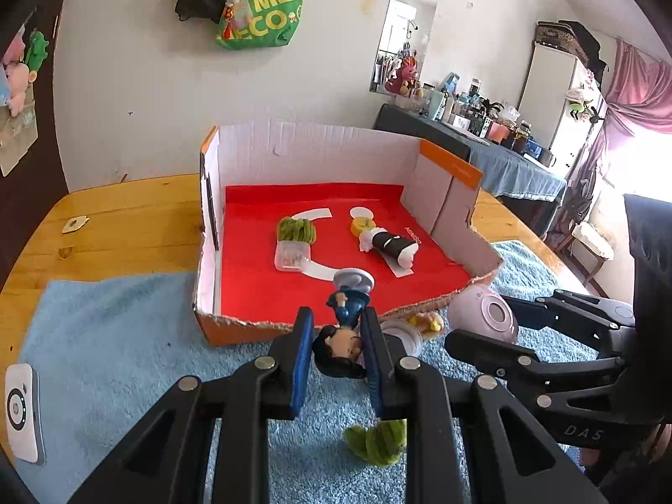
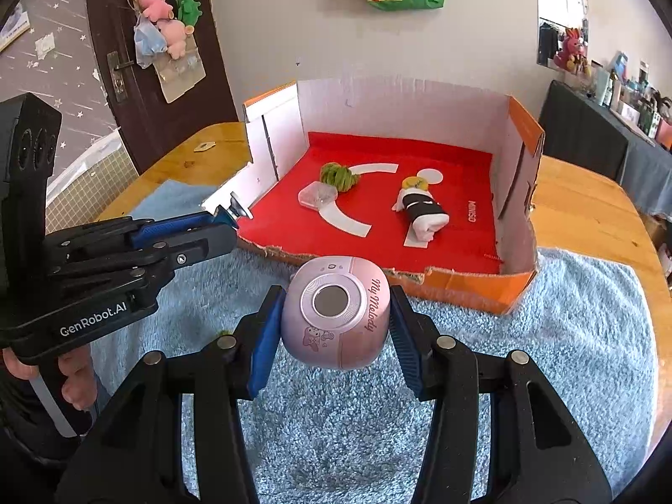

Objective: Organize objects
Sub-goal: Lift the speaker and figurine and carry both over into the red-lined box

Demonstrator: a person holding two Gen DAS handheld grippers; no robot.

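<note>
My left gripper [image 1: 336, 348] is shut on a small figurine [image 1: 342, 334] with dark hair, a blue suit and a round white base; it hangs tilted above the blue towel [image 1: 126, 336], just before the box's torn front edge. My right gripper [image 2: 334, 327] is shut on a pink rounded "My Melody" gadget [image 2: 336, 319], lifted off the towel. The open cardboard box [image 1: 458, 180] has a red floor holding a green fuzzy toy with a clear case [image 1: 294, 239] and a black-and-white doll with a yellow head [image 1: 386, 241]. In the right wrist view the left gripper [image 2: 227, 218] sits at left.
A second green fuzzy toy [image 1: 376, 441] lies on the towel under my left gripper, and a clear-based figure [image 1: 413, 329] lies near the box front. A white device [image 1: 21, 411] rests at the towel's left edge. The wooden table [image 1: 126, 214] extends around the box.
</note>
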